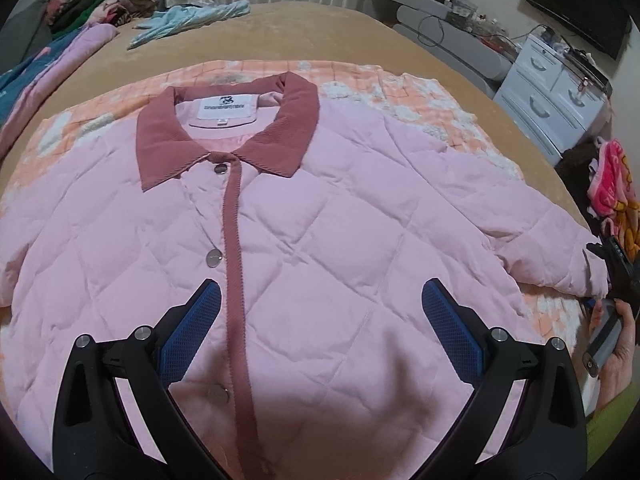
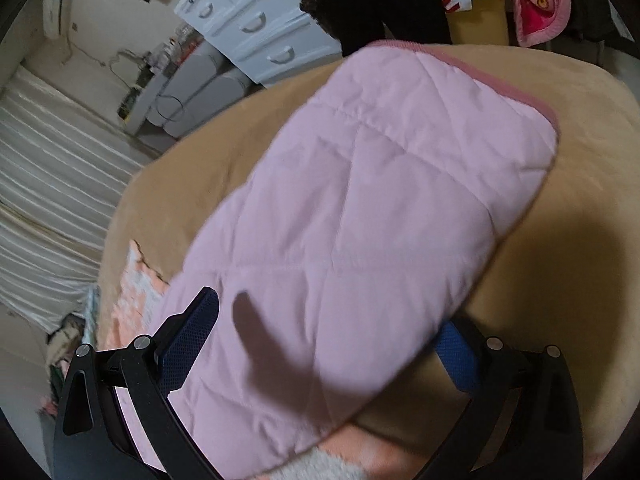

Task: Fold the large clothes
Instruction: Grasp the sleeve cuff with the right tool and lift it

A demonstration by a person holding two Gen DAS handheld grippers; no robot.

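A pink quilted jacket (image 1: 312,240) with a dusty-rose collar (image 1: 224,136) lies flat, front up and buttoned, on an orange-and-white blanket (image 1: 420,92) on a tan bed. My left gripper (image 1: 320,300) is open and empty, hovering above the jacket's lower front. The jacket's right sleeve (image 2: 360,220) stretches away across the bed in the right wrist view, cuff (image 2: 516,84) at the far end. My right gripper (image 2: 332,320) is open with its jaws on either side of the sleeve; one finger lies under the sleeve's edge. It also shows at the sleeve end in the left wrist view (image 1: 616,268).
A pile of clothes (image 1: 100,4) and a light blue garment (image 1: 188,20) lie at the far side of the bed. A white drawer unit (image 1: 556,96) and pink-and-orange textiles (image 1: 616,184) stand off the bed's right edge. Curtains (image 2: 52,184) hang beyond.
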